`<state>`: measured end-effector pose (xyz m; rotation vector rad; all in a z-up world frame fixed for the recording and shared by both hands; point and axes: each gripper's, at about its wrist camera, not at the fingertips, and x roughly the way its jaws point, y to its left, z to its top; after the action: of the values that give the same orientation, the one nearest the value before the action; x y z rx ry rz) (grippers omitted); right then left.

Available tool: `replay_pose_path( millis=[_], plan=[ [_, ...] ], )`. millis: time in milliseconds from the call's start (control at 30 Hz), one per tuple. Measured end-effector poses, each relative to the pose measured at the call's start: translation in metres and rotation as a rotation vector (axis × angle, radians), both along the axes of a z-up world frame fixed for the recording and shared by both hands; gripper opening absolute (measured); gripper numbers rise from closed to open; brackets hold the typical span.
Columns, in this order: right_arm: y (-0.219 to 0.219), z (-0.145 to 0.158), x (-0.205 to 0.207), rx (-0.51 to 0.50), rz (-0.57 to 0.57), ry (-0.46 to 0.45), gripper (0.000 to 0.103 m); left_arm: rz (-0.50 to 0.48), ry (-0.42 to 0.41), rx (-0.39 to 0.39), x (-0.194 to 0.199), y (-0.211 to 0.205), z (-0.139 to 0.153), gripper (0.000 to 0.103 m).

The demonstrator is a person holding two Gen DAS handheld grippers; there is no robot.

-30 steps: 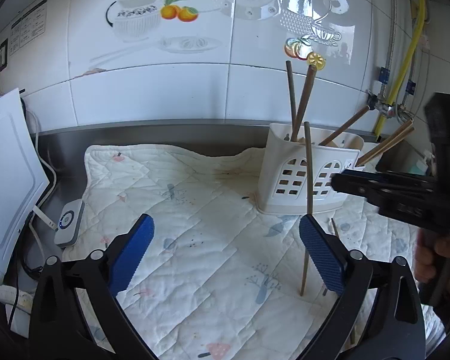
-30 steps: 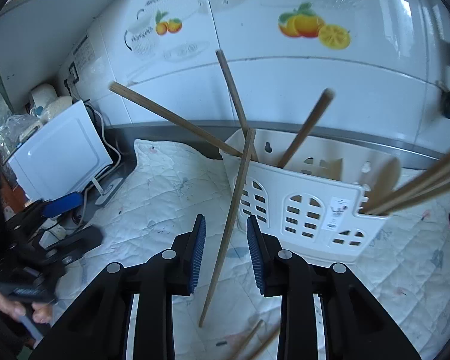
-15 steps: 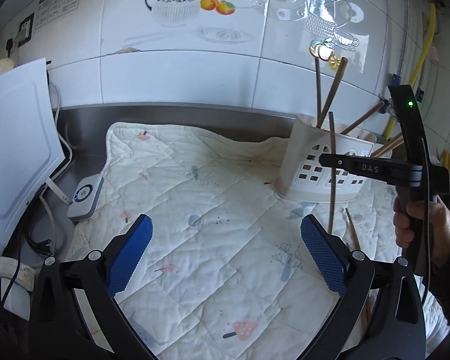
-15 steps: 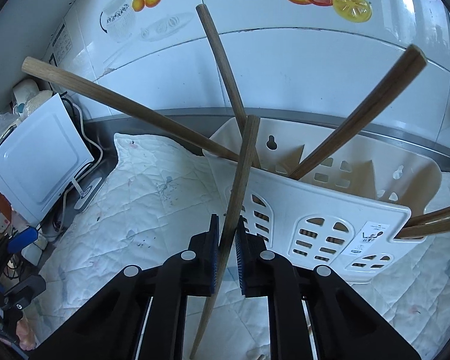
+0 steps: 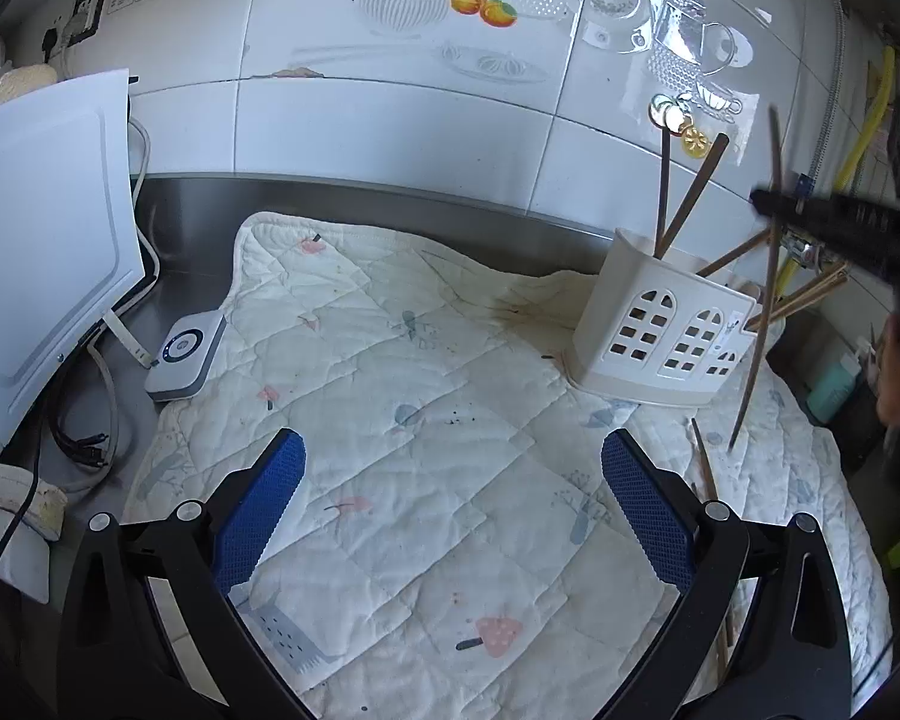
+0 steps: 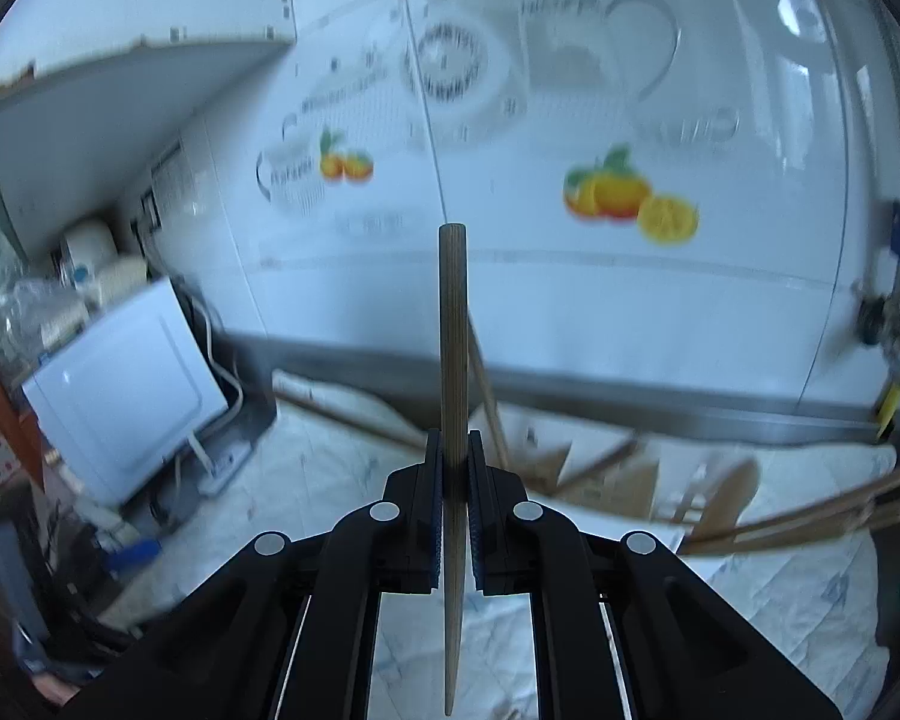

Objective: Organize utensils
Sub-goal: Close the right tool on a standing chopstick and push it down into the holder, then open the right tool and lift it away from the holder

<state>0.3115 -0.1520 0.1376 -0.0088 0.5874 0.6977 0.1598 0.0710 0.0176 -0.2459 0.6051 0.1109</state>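
- The right gripper (image 6: 453,480) has its blue-padded jaws clamped on a slim, tapered wooden chopstick (image 6: 453,360). The grip sits about mid-shaft. The blunt end points to 12 o'clock and the thin tip hangs toward 6 o'clock, so the long axis is close to vertical.
- In the left wrist view the same chopstick (image 5: 761,300) hangs just right of the white plastic slotted utensil holder (image 5: 660,330), its tip clear of the cloth and below the holder's rim.
- The relation that matters is that the holder's open top lies at about 9 o'clock from the hanging tip and above it. My judgement is that the stick must rise until the tip clears the rim, move left over a compartment, then go down tip first along its own axis.
- Other wooden chopsticks (image 5: 687,210) already stand splayed in the holder and could block the way in.
- The right gripper is beside the holder and is plainly the nearer one.
- The left gripper (image 5: 450,516) has its jaws spread wide with nothing between them. It hovers over the cream quilted cloth (image 5: 420,372), with the holder at about 2 o'clock and well apart.
- One more loose wooden chopstick (image 5: 703,459) lies on the cloth just right of the left gripper's right finger.
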Motion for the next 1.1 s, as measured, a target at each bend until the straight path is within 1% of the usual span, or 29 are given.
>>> replay_pose_path(
  millis=[67, 167, 233, 333, 467, 600, 767, 933, 1033, 1100],
  plan=[
    [-0.001, 0.021, 0.002, 0.017, -0.027, -0.059, 0.007, -0.012, 0.006, 0.007, 0.0, -0.002, -0.001, 0.098],
    [0.001, 0.044, 0.013, 0.045, -0.066, -0.117, 0.007, -0.019, 0.007, 0.023, -0.001, -0.005, -0.001, 0.098],
    [0.003, 0.052, 0.023, 0.051, -0.094, -0.148, 0.007, -0.022, 0.006, 0.021, -0.002, -0.004, -0.001, 0.098],
    [0.004, 0.057, 0.042, 0.071, -0.132, -0.165, 0.007, -0.019, 0.008, 0.02, -0.002, -0.001, -0.002, 0.098],
    [0.011, 0.056, 0.064, 0.093, -0.168, -0.177, 0.007, -0.001, 0.004, 0.012, -0.001, 0.008, -0.003, 0.098],
    [0.021, 0.049, 0.075, 0.067, -0.194, -0.221, 0.007, 0.011, 0.007, 0.002, 0.0, 0.016, -0.004, 0.098],
    [0.028, 0.028, 0.083, 0.032, -0.197, -0.202, 0.007, 0.039, -0.001, 0.0, -0.002, 0.022, -0.007, 0.098],
    [0.026, 0.012, 0.078, 0.001, -0.179, -0.157, 0.009, 0.044, 0.005, 0.017, -0.003, 0.019, -0.008, 0.098],
    [0.017, 0.016, 0.065, -0.009, -0.175, -0.158, 0.013, 0.043, -0.013, 0.031, -0.008, 0.014, -0.004, 0.098],
    [0.007, 0.025, 0.05, -0.014, -0.173, -0.167, 0.013, 0.032, -0.023, 0.021, -0.011, 0.011, 0.0, 0.098]
  ],
)
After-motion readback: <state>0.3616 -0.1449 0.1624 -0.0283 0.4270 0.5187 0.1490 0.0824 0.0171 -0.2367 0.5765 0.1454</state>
